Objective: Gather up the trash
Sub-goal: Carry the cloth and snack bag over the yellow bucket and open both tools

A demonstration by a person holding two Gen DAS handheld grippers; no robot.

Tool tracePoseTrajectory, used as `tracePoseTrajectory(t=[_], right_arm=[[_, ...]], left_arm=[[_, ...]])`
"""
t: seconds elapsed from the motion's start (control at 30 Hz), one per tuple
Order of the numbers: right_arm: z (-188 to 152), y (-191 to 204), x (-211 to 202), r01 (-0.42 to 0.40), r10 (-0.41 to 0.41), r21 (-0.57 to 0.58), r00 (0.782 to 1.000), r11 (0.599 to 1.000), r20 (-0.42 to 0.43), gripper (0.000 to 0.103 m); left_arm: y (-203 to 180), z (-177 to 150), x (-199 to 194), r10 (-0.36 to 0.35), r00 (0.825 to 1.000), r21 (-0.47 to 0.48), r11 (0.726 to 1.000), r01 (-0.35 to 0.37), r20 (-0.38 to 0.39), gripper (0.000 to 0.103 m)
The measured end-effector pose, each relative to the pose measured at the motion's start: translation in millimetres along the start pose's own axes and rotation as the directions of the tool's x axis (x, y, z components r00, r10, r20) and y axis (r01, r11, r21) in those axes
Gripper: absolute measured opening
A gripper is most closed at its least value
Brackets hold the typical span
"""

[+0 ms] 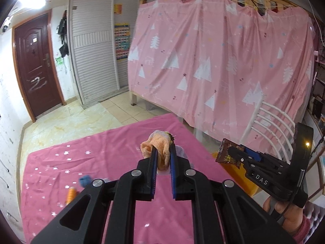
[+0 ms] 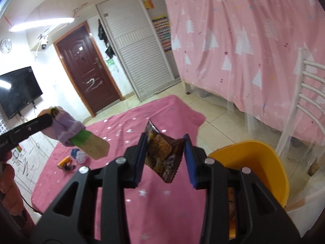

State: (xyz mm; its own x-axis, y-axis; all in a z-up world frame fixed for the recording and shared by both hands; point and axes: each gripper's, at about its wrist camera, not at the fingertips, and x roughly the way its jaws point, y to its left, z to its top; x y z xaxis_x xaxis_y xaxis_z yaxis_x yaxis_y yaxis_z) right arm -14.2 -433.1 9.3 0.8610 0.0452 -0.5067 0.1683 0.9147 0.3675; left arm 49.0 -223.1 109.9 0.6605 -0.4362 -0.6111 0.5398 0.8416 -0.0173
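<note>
Pink cloth with small white stars covers the surface (image 2: 113, 193), and both claws are raised above it with something in their grip. Right claw (image 2: 165, 158) is clenched on a crumpled brown snack wrapper (image 2: 162, 158), pinched across its width so it hangs free between the blue pads, just beside the yellow bin (image 2: 262, 162) at the surface's right edge; my guess is it is held there so it can drop straight in. Left claw (image 1: 162, 158) is clamped on a bundle of orange and lilac cloth (image 1: 160, 148); the right view shows a green-and-tan flat piece (image 2: 91, 144) sticking out of that bundle. It sits further from the bin, probably waiting its turn. Near the far left of the cloth, a small orange bottle (image 2: 64, 160) and blue and white scraps (image 2: 78, 154) lie uncollected.
</note>
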Motion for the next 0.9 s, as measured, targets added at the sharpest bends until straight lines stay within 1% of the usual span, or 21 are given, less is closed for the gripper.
tracePoseTrajectory(t=[0.17,0.3,0.43,0.53,0.57,0.63,0.73,0.87,0.9], right_arm=[[0.4,-33.3,-13.5,0.045,-0.047,0.046,0.999,0.998,0.029,0.034],[0.0,-56.5,-19.1,0.071,-0.075,0.09,0.996,0.993,0.043,0.034],[-1.8,-73.4,-18.9,0.109,-0.114,0.119,0.993,0.987,0.036,0.034],[-4.0,-86.2,-15.6,0.156,-0.159,0.128,0.987,0.98,0.018,0.034],[-4.0,-89.8,-14.7,0.16,-0.163,0.133,0.987,0.978,0.013,0.034],[-6.0,-97.3,-12.7,0.173,-0.176,0.146,0.984,0.974,0.003,0.034],[-8.6,-106.4,-9.5,0.179,-0.18,0.166,0.984,0.97,-0.01,0.034],[-10.8,-114.3,-5.7,0.186,-0.185,0.183,0.983,0.965,-0.023,0.034],[-11.8,-116.6,-4.6,0.189,-0.188,0.189,0.982,0.964,-0.027,0.035]], left_arm=[[-26.0,1.1,18.1,-0.032,0.999,0.003,0.999,0.033,-0.02,0.005],[-47.0,3.6,38.8,-0.068,0.997,-0.012,0.998,0.067,-0.049,0.005],[-70.7,6.5,56.9,-0.11,0.991,-0.015,0.994,0.109,-0.071,0.005],[-89.6,7.8,68.2,-0.124,0.989,0.001,0.992,0.125,-0.084,0.005],[-96.1,8.1,71.9,-0.131,0.987,0.007,0.991,0.132,-0.09,0.005],[-105.9,8.4,77.4,-0.137,0.986,0.019,0.99,0.14,-0.099,0.005],[-120.3,7.5,87.8,-0.126,0.985,0.046,0.99,0.132,-0.115,0.005],[-133.2,6.5,102.1,-0.122,0.982,0.067,0.989,0.133,-0.147,0.005],[-133.4,6.2,104.5,-0.124,0.98,0.07,0.988,0.136,-0.154,0.007]])
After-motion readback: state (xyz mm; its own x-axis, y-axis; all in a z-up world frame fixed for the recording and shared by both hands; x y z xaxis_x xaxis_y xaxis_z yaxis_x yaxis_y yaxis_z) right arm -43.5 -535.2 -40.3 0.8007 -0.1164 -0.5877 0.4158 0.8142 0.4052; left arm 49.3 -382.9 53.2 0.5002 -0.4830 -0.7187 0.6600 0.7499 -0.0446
